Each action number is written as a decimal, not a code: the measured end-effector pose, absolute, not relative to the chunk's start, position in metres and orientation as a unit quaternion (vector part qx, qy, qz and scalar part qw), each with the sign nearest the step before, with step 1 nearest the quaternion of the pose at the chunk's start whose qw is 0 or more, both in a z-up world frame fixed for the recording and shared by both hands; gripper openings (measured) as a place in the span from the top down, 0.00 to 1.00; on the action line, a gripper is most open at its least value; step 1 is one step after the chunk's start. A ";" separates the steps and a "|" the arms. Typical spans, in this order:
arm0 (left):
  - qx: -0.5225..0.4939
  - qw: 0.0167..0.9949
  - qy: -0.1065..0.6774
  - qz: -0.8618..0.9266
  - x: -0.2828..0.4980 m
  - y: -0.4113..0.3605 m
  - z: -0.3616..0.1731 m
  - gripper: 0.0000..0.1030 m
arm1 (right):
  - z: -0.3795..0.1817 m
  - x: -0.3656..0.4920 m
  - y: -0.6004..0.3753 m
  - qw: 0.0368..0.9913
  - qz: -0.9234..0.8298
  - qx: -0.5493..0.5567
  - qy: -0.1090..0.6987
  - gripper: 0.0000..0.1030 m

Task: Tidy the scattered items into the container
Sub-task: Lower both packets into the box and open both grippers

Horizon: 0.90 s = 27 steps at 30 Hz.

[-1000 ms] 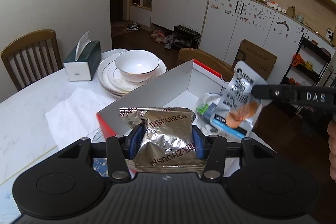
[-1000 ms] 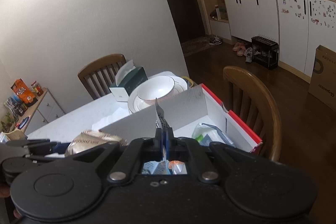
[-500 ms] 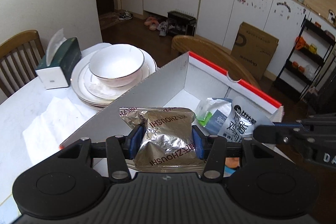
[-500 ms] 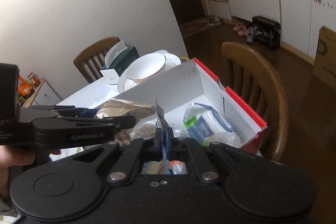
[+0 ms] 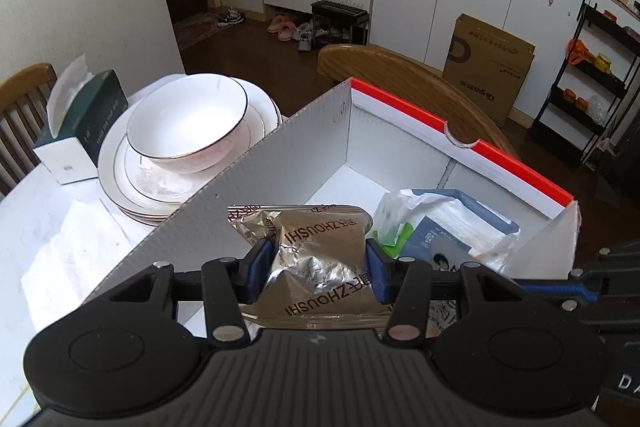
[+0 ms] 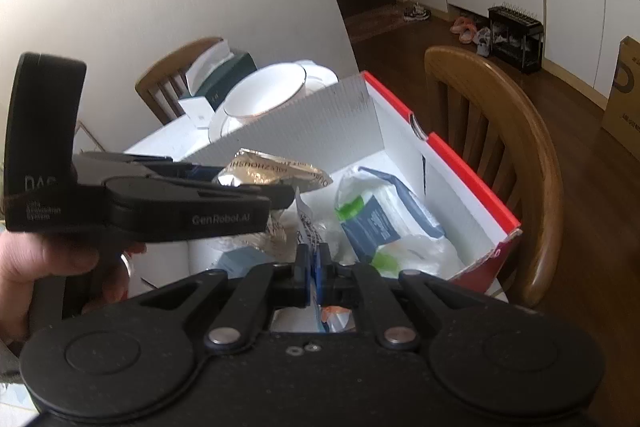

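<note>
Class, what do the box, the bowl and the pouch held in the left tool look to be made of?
Box: probably corrugated plastic or card, matte, with fine ribs across its wall.
Bowl: likely glazed ceramic, glossy white with a thin dark rim line.
Pouch: metallised foil film, shiny and crinkled.

Foil pack (image 5: 320,259): crinkled silver-gold, "ZHOUSHI" printed in dark letters, clamped at both sides between blue pads, held over the box (image 5: 304,155) near its near-left wall. Box: white corrugated inside, red rim, open top, standing on the table edge. Wet-wipes pack (image 5: 448,227): white and blue with a green tab, lying flat on the box floor. Thin white snack pouch (image 6: 310,227): edge-on, pinched upright above the box interior.
</note>
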<state>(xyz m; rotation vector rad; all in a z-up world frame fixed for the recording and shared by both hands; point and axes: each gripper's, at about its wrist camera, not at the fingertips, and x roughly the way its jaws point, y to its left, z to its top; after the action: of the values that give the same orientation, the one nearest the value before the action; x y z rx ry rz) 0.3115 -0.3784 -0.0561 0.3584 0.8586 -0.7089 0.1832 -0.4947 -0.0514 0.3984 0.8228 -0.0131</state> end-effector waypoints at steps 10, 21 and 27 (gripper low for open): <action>0.184 0.827 0.409 -0.338 0.313 -0.388 -0.070 0.53 | -0.066 0.192 -0.509 0.886 -0.008 0.194 0.420 0.98; 0.188 0.823 0.421 -0.332 0.315 -0.391 -0.076 0.53 | -0.062 0.195 -0.502 0.895 -0.019 0.123 0.428 0.81; 0.179 0.826 0.415 -0.337 0.311 -0.388 -0.074 0.42 | -0.057 0.190 -0.503 0.898 -0.012 0.118 0.424 0.66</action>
<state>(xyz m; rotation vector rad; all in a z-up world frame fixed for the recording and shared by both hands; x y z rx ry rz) 0.3108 -0.3882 -0.0737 0.3796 0.8818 -0.7162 0.1905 -0.5032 -0.0568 0.2444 0.8773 -0.0248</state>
